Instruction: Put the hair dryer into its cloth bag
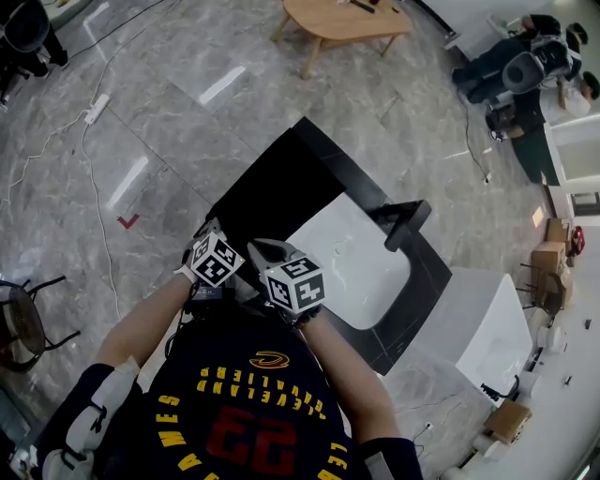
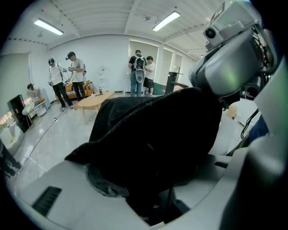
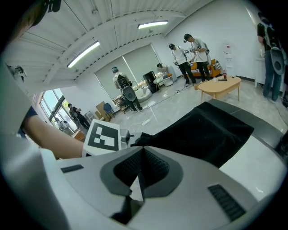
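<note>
— What are you working on, and what's around it?

— A black-rimmed table top with a white panel in the middle, standing on a grey marbled floor. A low pale wooden table sits further off, and a white power strip lies on the tiles with its cable.

— Where's the dryer?

— The black hair dryer lies at the far edge of the white panel, well apart from both my tools. Only the head view shows it plainly.

— And the bag?

— The black cloth bag spreads over the table beyond my hands, left of the white panel. My left gripper grasps a thick bunch of it between wide-set jaws, and the cloth nearly fills that gripper's view. My right gripper is clenched, jaws together. I cannot tell whether a fold is caught there.

— Anything that only the gripper views give?

— Standing people by the far wall, and ceiling strip lights.
</note>
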